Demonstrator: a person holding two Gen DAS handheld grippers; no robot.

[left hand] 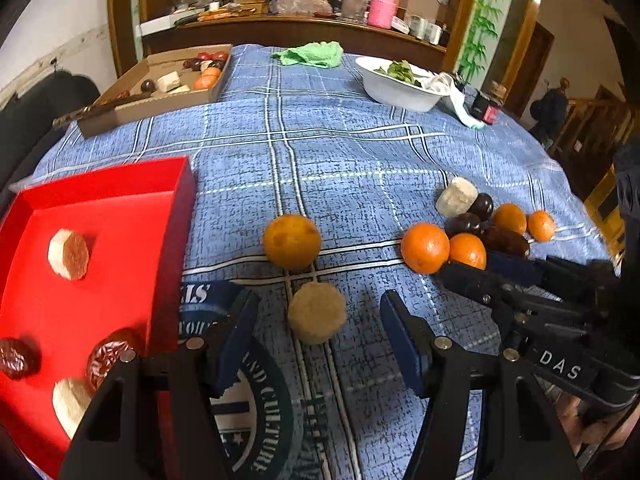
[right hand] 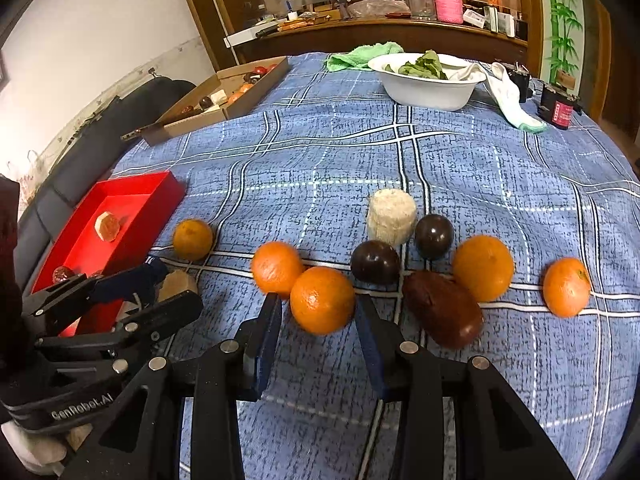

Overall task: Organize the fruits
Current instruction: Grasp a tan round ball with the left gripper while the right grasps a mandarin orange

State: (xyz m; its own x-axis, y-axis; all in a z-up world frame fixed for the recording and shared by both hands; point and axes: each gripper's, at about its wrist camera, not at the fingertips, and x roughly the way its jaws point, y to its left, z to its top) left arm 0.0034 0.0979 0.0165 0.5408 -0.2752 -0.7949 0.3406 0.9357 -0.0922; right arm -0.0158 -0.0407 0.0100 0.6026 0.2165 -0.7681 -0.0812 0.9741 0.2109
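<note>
At the lower left of the left wrist view a shallow red cardboard tray [left hand: 120, 208] holds two pale round slices [left hand: 69, 255] and two wrinkled red-brown dates [left hand: 112, 354]. Just right of it the left gripper [left hand: 320, 344] has its blue-padded jaws apart, a tan round slice [left hand: 317, 313] lying on the cloth between the tips, untouched. Printed on the blue checked tablecloth [left hand: 340, 152] beneath are partial words, "CULTURE" among them. Above the slice sits a dull orange mandarin [left hand: 292, 242]. Toward the right the other tool's black frame reads "DAS".

In the right wrist view, lower left, the left tool's body reads "GenRobot.AI". At lower centre the right gripper [right hand: 318, 338] is spread wide, with a bright orange mandarin [right hand: 322, 300] in the gap at the tips; contact cannot be judged. Another mandarin [right hand: 277, 267] touches it on the left. To the right lie two dark purple round fruits [right hand: 376, 262], a white cylinder chunk [right hand: 391, 216], a brown oval fruit [right hand: 442, 309] and two more mandarins [right hand: 483, 267]. At the upper centre stands a white bowl of greens [right hand: 428, 88]
</note>
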